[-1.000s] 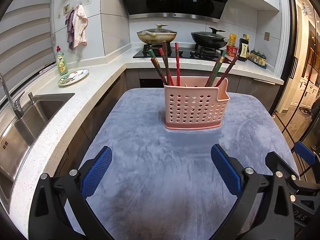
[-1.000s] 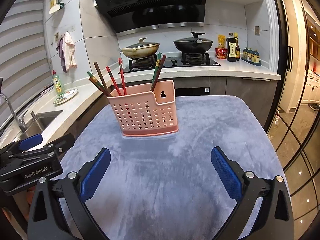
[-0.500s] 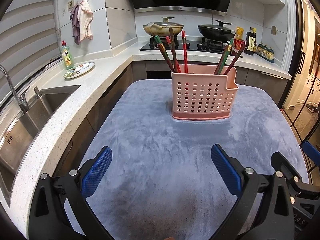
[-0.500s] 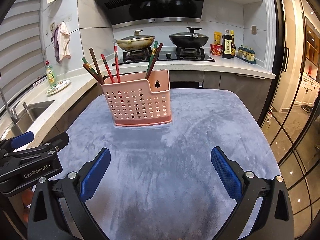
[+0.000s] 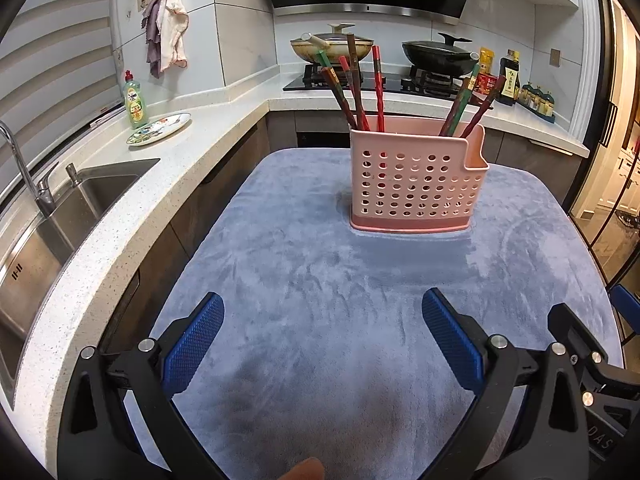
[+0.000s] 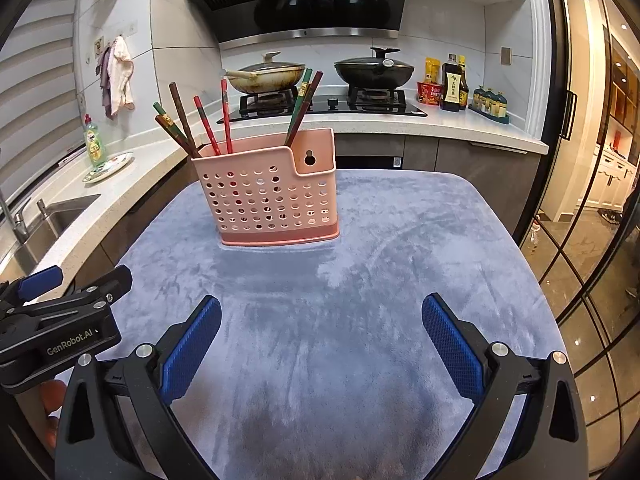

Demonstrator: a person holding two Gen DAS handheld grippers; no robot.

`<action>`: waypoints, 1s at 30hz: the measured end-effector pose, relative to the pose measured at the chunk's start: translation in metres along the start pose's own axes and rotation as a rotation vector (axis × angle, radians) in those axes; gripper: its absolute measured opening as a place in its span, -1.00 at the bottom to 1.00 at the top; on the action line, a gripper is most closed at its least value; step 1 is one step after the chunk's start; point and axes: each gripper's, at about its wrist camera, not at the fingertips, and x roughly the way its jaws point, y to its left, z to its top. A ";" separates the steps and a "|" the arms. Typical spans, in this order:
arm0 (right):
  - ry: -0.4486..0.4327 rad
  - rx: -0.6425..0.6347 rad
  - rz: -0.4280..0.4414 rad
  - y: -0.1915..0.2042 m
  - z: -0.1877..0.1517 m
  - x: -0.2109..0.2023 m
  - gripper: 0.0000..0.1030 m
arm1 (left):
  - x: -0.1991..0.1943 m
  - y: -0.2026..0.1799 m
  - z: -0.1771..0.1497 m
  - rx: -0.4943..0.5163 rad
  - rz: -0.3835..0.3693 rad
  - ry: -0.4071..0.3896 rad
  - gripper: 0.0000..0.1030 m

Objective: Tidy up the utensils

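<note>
You are holding the left hand-held gripper and right hand-held gripper spread apart and empty over the bare table, while all visible chopsticks are standing in the pink holder at upper centre, indicating sorting appears complete.

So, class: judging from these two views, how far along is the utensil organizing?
Done: the chopsticks stand in the pink holder, in two bunches. In hand: nothing; the left hand-held gripper and right hand-held gripper are open and empty. Left: nothing visible; no loose utensils lie on the blue cloth.
</note>
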 end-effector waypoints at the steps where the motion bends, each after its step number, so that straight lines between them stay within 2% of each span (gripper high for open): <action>1: 0.002 -0.001 -0.001 0.000 0.000 0.001 0.89 | 0.001 0.000 0.000 0.002 0.001 -0.001 0.85; 22: 0.020 -0.005 -0.005 0.006 0.000 0.013 0.89 | 0.010 -0.002 -0.004 0.019 0.016 -0.006 0.86; 30: 0.021 -0.004 -0.003 0.006 0.000 0.014 0.89 | 0.012 -0.003 -0.003 0.023 0.000 -0.001 0.86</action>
